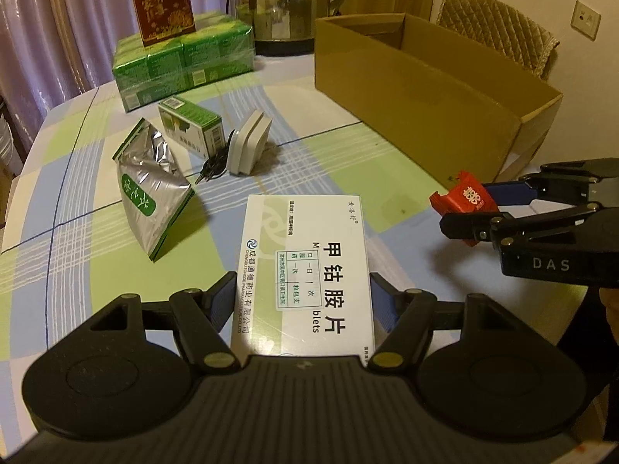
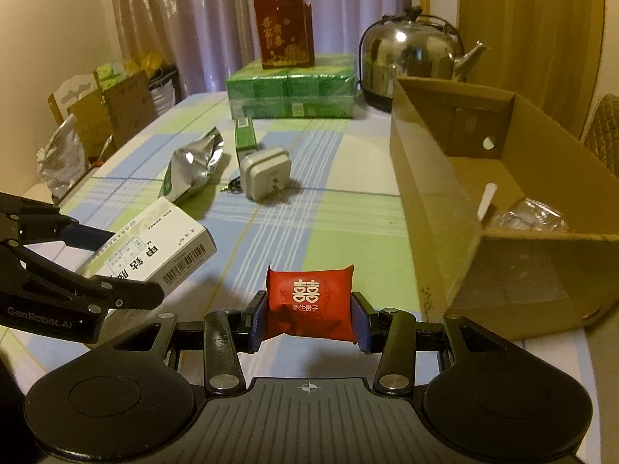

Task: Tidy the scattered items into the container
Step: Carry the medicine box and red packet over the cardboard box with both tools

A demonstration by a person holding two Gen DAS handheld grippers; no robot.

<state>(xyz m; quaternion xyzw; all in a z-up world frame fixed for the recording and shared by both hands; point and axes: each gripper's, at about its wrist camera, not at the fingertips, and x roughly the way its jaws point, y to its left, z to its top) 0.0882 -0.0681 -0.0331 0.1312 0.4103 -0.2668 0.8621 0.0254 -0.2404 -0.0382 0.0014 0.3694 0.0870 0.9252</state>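
The left claw (image 1: 303,301) grips the white medicine box (image 1: 305,266) by its sides, above the checked tabletop (image 1: 340,162); the right claw (image 2: 309,321) is clenched on a red candy packet (image 2: 310,301), near the open cardboard box (image 2: 433,201); a foil pouch (image 1: 154,201) and white adapter (image 1: 249,145) lie scattered beyond.

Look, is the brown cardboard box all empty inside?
No, the right wrist view shows a crumpled clear plastic wrapper lying inside the brown cardboard box.

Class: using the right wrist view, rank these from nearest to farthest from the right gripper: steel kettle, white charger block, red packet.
1. red packet, held in the right gripper.
2. white charger block, mid-table, slightly left.
3. steel kettle, far end, right.
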